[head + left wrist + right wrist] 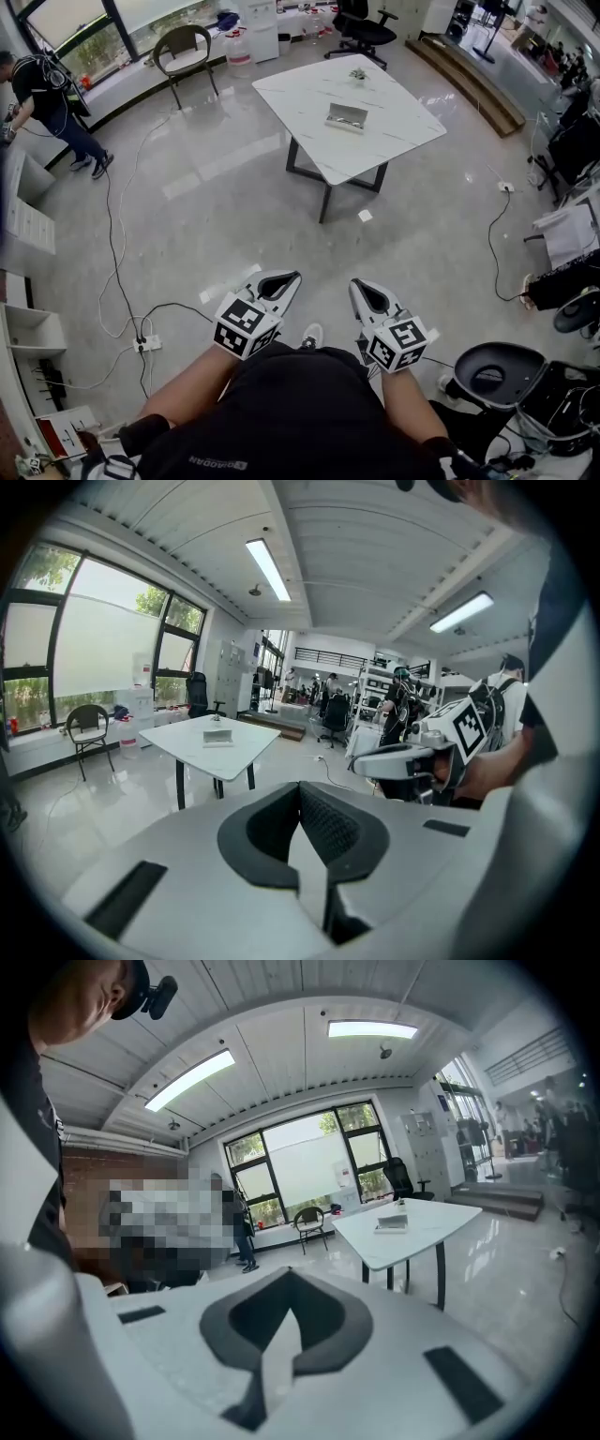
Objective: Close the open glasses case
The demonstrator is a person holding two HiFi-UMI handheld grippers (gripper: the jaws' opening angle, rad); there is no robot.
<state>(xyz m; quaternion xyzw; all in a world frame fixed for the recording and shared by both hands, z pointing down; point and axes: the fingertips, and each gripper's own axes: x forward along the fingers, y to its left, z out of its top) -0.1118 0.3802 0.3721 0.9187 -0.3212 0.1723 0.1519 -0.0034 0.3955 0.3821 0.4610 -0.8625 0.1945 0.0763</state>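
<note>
While my left gripper (286, 279) and right gripper (361, 289) are closed (empty), the glasses case (346, 116) lies on a far white table (300, 89).

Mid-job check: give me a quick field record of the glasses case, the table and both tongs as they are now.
glasses case: on the white table, near its middle, looks open
table: across the floor, well ahead of the person
small plant: on the table, beyond the case
left tongs: shut, empty, held close to the body
right tongs: shut, empty, beside the left tongs
task state: case not yet touched; likely a walk to the table comes first
</note>
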